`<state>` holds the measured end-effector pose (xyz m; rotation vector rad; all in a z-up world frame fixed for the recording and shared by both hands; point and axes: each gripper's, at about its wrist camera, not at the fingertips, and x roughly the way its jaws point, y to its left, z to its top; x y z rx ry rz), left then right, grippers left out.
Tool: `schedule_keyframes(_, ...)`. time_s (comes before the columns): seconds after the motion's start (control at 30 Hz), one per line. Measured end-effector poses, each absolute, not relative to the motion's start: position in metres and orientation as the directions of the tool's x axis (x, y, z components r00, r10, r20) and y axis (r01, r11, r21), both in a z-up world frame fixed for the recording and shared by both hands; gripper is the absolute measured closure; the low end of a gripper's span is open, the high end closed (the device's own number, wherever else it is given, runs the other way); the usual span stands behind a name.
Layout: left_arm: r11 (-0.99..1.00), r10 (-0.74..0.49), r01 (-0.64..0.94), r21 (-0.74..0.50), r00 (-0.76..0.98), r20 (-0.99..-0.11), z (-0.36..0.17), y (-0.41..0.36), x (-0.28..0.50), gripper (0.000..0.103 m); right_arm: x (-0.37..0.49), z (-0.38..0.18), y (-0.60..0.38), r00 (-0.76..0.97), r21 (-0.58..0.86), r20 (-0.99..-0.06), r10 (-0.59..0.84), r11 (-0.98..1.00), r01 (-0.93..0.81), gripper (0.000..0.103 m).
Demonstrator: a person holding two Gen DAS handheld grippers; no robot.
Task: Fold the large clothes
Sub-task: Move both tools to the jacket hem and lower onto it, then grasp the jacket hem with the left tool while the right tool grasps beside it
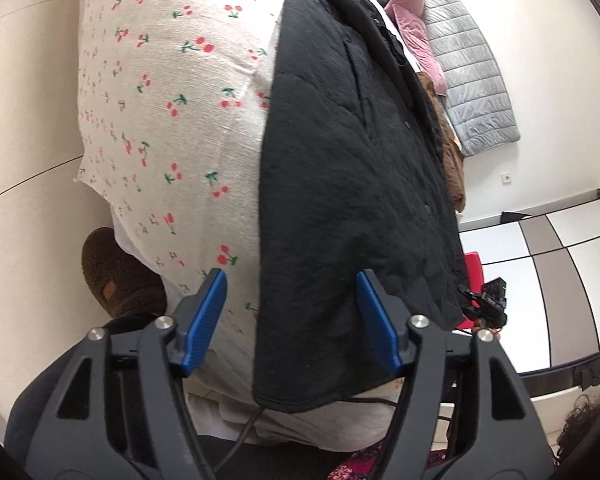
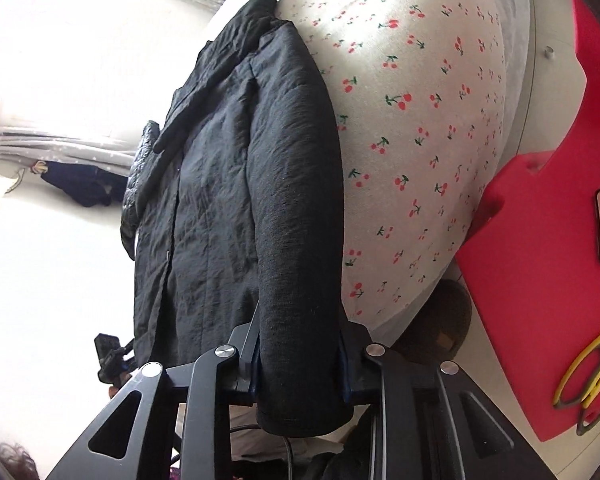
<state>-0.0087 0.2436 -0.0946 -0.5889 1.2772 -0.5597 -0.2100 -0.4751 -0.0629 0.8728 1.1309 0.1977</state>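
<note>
A black padded jacket lies lengthwise on a white cloth printed with red cherries. My left gripper stands open above the jacket's near hem. Its blue pads straddle the jacket's left edge without pressing it. In the right wrist view the same jacket has its sleeve running down along its right side. My right gripper is shut on the sleeve's cuff end, and the fabric hides most of both pads.
A brown garment, a pink one and a grey quilted one lie beyond the jacket. A brown slipper sits below the cloth's edge. A red board with yellow scissors lies to the right.
</note>
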Motion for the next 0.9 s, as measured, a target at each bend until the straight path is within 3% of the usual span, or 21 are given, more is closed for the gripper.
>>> schedule_keyframes(0.07, 0.723, -0.685, 0.054, -0.688, 0.179, -0.706, -0.099, 0.242, -0.005, 0.028, -0.208, -0.063, -0.474, 0.445, 0.690, -0.711, 0.544, 0.663, 0.292, 0.072)
schedule_keyframes(0.13, 0.724, -0.687, 0.060, -0.688, 0.159, -0.709, -0.104, 0.240, -0.003, 0.027, -0.205, -0.067, -0.475, 0.426, 0.684, -0.721, 0.547, 0.657, 0.315, 0.058)
schedule_keyframes(0.2, 0.712, -0.701, 0.059, -0.700, 0.129, -0.702, -0.109, 0.239, -0.001, 0.027, -0.201, -0.074, -0.477, 0.408, 0.690, -0.720, 0.561, 0.640, 0.338, 0.051)
schedule_keyframes(0.37, 0.665, -0.746, 0.076, -0.743, 0.044, -0.664, -0.108, 0.236, -0.004, 0.027, -0.198, -0.082, -0.471, 0.390, 0.691, -0.721, 0.573, 0.636, 0.343, 0.052)
schedule_keyframes(0.43, 0.653, -0.755, 0.103, -0.750, 0.023, -0.655, -0.106, 0.231, -0.008, 0.028, -0.198, -0.076, -0.467, 0.390, 0.682, -0.728, 0.564, 0.652, 0.331, 0.063)
schedule_keyframes(0.47, 0.652, -0.756, 0.117, -0.749, 0.020, -0.654, -0.104, 0.229, -0.009, 0.033, -0.198, -0.073, -0.466, 0.393, 0.680, -0.729, 0.560, 0.658, 0.324, 0.071)
schedule_keyframes(0.57, 0.663, -0.745, 0.144, -0.735, 0.031, -0.666, -0.095, 0.222, -0.014, 0.050, -0.199, -0.058, -0.461, 0.428, 0.685, -0.717, 0.550, 0.667, 0.291, 0.082)
schedule_keyframes(0.6, 0.673, -0.737, 0.144, -0.725, 0.044, -0.675, -0.092, 0.220, -0.016, 0.054, -0.199, -0.052, -0.458, 0.442, 0.682, -0.716, 0.540, 0.676, 0.279, 0.084)
schedule_keyframes(0.73, 0.708, -0.705, 0.195, -0.679, 0.137, -0.695, -0.062, 0.215, -0.023, 0.086, -0.193, -0.017, -0.448, 0.520, 0.691, -0.679, 0.518, 0.691, 0.214, 0.090)
schedule_keyframes(0.9, 0.655, -0.756, 0.254, -0.712, 0.241, -0.609, -0.015, 0.215, -0.019, 0.093, -0.174, 0.028, -0.435, 0.613, 0.698, -0.612, 0.499, 0.706, 0.122, 0.091)
